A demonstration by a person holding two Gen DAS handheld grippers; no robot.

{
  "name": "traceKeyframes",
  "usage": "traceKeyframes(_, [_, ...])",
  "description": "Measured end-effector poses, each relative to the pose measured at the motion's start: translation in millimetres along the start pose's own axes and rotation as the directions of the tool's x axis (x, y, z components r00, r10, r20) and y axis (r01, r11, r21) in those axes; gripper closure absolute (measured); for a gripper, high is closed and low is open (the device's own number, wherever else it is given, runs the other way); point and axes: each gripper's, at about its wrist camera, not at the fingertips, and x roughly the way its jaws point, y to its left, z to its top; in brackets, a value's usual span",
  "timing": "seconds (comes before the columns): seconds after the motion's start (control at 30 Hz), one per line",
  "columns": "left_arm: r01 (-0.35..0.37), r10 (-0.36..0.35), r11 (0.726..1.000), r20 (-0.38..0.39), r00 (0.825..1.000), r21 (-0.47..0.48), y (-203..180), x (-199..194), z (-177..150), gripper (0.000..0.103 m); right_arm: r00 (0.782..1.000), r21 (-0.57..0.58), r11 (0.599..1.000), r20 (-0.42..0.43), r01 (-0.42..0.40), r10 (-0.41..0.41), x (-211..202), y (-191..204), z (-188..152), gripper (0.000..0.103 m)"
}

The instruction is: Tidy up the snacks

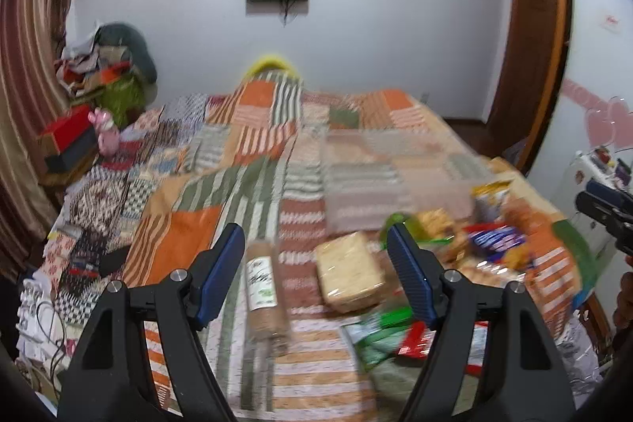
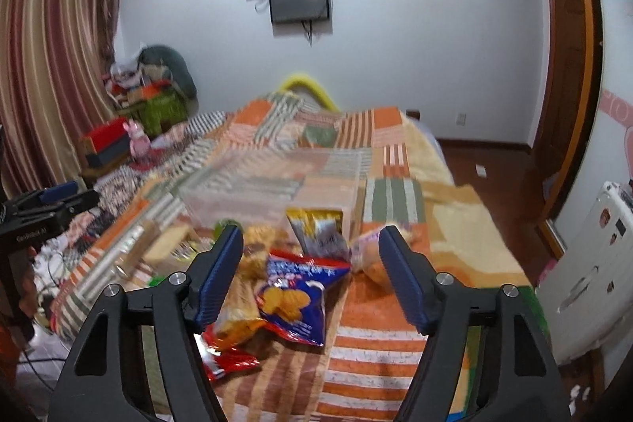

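Both jaws stand apart, gripping nothing: left gripper [image 1: 316, 256] above the brown roll [image 1: 263, 287], right gripper [image 2: 310, 263] above the blue chip bag [image 2: 294, 293].

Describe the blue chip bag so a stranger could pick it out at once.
Start at the patchwork bed, then find the snack pile in front of the clear bin. The blue chip bag lies at the pile's near edge, between the right gripper's open fingers. It is the only blue bag picturing ridged golden chips; the bag behind it is yellow.
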Motion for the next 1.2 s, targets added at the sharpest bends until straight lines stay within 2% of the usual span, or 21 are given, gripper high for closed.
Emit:
traceKeyframes(0.13, [-0.025,0.023,0.999,-0.073,0.997,-0.022,13,29,-10,0.029,0.997,0.01,1.0,-0.07,0.01,-0.01,18,-5,-6,0.035])
traceKeyframes(0.33, [-0.055,0.044,0.997,-0.175,0.984,-0.055,34,76,-26,0.029,0.987,0.046,0.999,-0.162,0.002,0.005,43,-13,-13,0.035])
traceKeyframes(0.7, [-0.075,0.056,0.995,-0.265,0.963,-0.063,48,120,-42,0.029,0.965,0.067,0.997,-0.254,-0.042,0.058,76,-1,-20,0.034])
traceKeyframes(0.77, [-0.071,0.049,0.995,-0.284,0.958,-0.068,49,127,-45,0.033,0.962,0.069,0.996,-0.264,-0.049,0.065,83,2,-19,0.031])
traceKeyframes(0.87, [-0.057,0.03,0.995,-0.315,0.949,-0.078,52,135,-49,0.045,0.955,0.077,0.995,-0.287,-0.06,0.08,90,4,-21,0.027])
traceKeyframes(0.97, [-0.051,0.025,0.996,-0.308,0.951,-0.076,51,136,-50,0.051,0.941,0.088,0.994,-0.324,-0.071,0.096,99,5,-26,0.027])
traceKeyframes(1.03, [-0.047,0.024,0.996,-0.303,0.953,-0.07,50,136,-51,0.062,0.933,0.102,0.992,-0.346,-0.072,0.103,103,5,-30,0.027])
traceKeyframes(1.07, [-0.05,0.027,0.997,-0.299,0.954,-0.067,49,135,-51,0.064,0.933,0.106,0.992,-0.343,-0.073,0.105,103,5,-30,0.028])
traceKeyframes(1.13, [-0.047,0.024,0.996,-0.296,0.955,-0.072,50,134,-50,0.066,0.933,0.102,0.991,-0.343,-0.083,0.113,101,6,-29,0.039])
traceKeyframes(1.2, [-0.05,0.024,0.996,-0.296,0.955,-0.08,52,134,-49,0.066,0.933,0.1,0.991,-0.34,-0.091,0.12,97,6,-27,0.042])
